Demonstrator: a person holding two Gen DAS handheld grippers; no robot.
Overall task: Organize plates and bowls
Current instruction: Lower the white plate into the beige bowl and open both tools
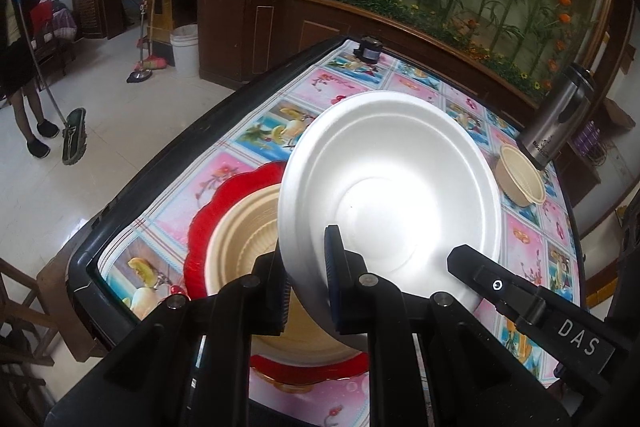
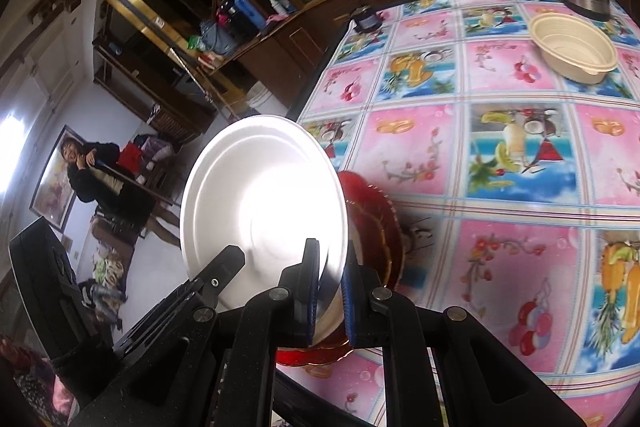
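Note:
A white foam plate (image 1: 392, 187) hangs tilted over the table, held at its near rim from two sides. My left gripper (image 1: 308, 287) is shut on the rim. My right gripper (image 2: 330, 295) is shut on the same white plate (image 2: 264, 195). Under the plate lies a red scalloped plate (image 1: 208, 219) with a large beige bowl (image 1: 248, 227) standing in it. The white plate partly hides both. In the right wrist view only an edge of the red plate (image 2: 372, 223) shows. A smaller beige bowl (image 2: 572, 47) stands far off on the flowered tablecloth (image 2: 500, 147).
A steel flask (image 1: 560, 115) stands behind the small bowl (image 1: 520, 179). A small black device (image 1: 368, 51) sits at the table's far corner. The black table edge (image 1: 160, 163) drops to a tiled floor, where a person (image 1: 20, 27) leans on a mop.

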